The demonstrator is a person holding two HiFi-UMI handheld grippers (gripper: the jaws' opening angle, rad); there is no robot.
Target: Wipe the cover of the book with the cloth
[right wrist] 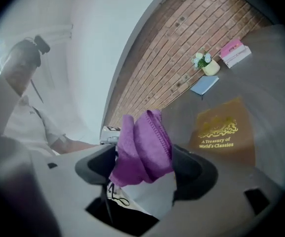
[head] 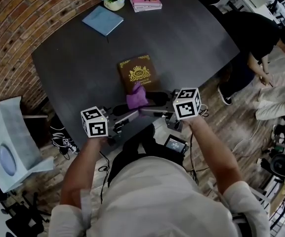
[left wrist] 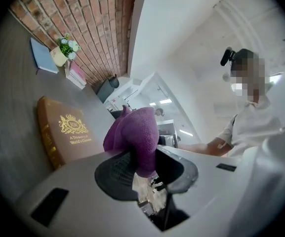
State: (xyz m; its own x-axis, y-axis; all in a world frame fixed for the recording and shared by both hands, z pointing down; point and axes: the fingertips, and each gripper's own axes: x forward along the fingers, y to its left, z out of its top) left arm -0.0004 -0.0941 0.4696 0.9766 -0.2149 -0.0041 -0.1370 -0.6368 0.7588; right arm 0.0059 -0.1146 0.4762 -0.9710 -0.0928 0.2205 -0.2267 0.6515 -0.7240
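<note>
Book (head: 138, 73), brown with a gold crest, lies flat on the dark tabletop (head: 191, 38) near its front edge. Over the book's near edge, the purple cloth (head: 136, 97) is clamped in the left tool (left wrist: 144, 164). The right tool (right wrist: 144, 162) stands wide apart around the same cloth, not gripping it.

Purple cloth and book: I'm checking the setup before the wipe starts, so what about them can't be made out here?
- Book, head view: part of its near edge is hidden behind the cloth.
- Cloth, left gripper view: its lower end is pinched out of sight in the left gripper.
- Cloth, all views: bunched up, so its full shape is unclear.
- Book spine, left gripper view: print too blurred to read.
</note>
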